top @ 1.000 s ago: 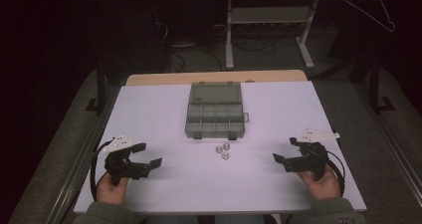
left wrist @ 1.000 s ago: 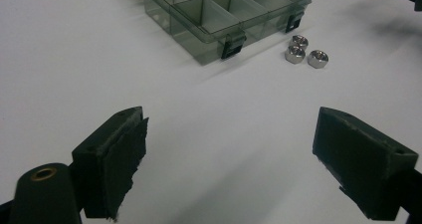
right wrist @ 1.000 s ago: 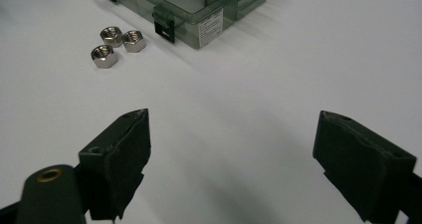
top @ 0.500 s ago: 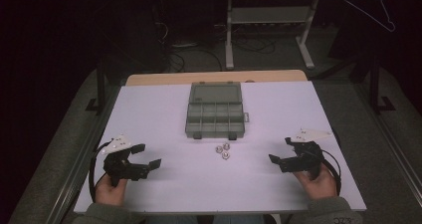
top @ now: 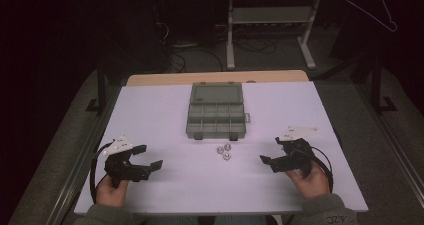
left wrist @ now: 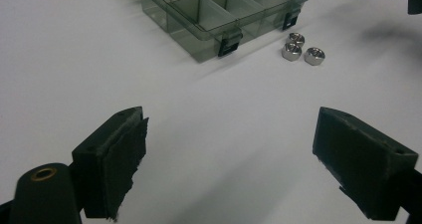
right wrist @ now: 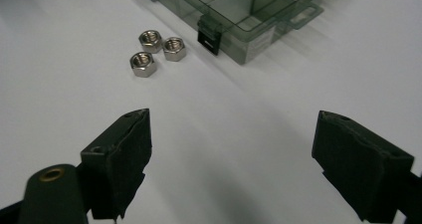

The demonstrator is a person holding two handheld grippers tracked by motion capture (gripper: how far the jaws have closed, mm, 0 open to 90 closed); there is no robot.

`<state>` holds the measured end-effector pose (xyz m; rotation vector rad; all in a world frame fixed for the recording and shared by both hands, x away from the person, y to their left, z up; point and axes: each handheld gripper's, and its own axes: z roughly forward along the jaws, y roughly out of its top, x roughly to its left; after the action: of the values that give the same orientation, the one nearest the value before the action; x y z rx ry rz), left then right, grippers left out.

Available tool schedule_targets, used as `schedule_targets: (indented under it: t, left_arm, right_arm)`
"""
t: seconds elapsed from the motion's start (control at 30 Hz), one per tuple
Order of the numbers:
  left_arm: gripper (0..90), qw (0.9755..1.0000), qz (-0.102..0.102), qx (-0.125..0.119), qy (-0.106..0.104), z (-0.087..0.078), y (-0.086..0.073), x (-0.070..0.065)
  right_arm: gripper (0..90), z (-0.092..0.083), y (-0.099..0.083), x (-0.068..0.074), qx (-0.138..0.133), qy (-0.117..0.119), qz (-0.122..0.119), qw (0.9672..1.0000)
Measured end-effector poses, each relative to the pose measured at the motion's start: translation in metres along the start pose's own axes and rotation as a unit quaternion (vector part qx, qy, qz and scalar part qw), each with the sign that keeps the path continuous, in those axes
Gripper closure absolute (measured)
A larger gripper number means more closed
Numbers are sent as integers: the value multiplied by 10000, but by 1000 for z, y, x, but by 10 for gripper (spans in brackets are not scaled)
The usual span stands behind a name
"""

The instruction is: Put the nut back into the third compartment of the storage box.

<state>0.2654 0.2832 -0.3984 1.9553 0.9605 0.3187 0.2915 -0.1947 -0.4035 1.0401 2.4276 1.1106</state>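
A grey clear-plastic organizer box (top: pixel 216 110) lies open in the middle of the white table, its lid flat behind several empty compartments. Three steel hex nuts (top: pixel 223 151) lie close together just in front of it. My left gripper (top: pixel 151 156) rests open at the front left, well away from the nuts. My right gripper (top: pixel 270 150) is open at the front right, a short way right of the nuts. The left gripper view shows the open left gripper (left wrist: pixel 229 154), with the box (left wrist: pixel 224 15) and nuts (left wrist: pixel 301 50) ahead. The right gripper view shows the open right gripper (right wrist: pixel 231 159), with nuts (right wrist: pixel 154 50) and box (right wrist: pixel 249 15) ahead.
The white table top (top: pixel 150 110) is bare to either side of the box. A wooden strip (top: pixel 215 77) runs along its far edge. Beyond it are a metal stand (top: pixel 270 30) and floor cables. A wire hanger (top: pixel 372 5) hangs at the top right.
My right gripper has slid a little to the left, toward the nuts. The left gripper, nuts and box have stayed put.
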Motion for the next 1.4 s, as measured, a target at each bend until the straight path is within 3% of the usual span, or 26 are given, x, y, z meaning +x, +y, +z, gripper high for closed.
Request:
schedule_targets:
  t: [0.17, 0.6, 0.9, 1.07, 1.13, 1.4]
  left_arm:
    - [130, 10000, 26, 25, -2, 0, 0, 1]
    - [129, 9999, 119, 58, 6, -1, 1, 3]
    - [129, 9999, 106, 48, -7, 0, 1, 3]
    - [130, 10000, 84, 46, -19, 0, 1, 2]
    - [129, 9999, 90, 45, -19, 0, 1, 2]
    - [130, 10000, 73, 38, -26, 1, 1, 2]
  right_arm:
    - [188, 13, 17, 9, 265, 245, -222, 9991]
    - [268, 44, 52, 29, 694, 612, -457, 9947]
    - [394, 72, 66, 39, 1072, 920, -602, 9881]
    - [447, 81, 69, 44, 1208, 954, -736, 9853]
    - [502, 89, 70, 47, 1307, 1070, -814, 9823]
    - [598, 106, 69, 53, 1547, 1130, -1010, 9763]
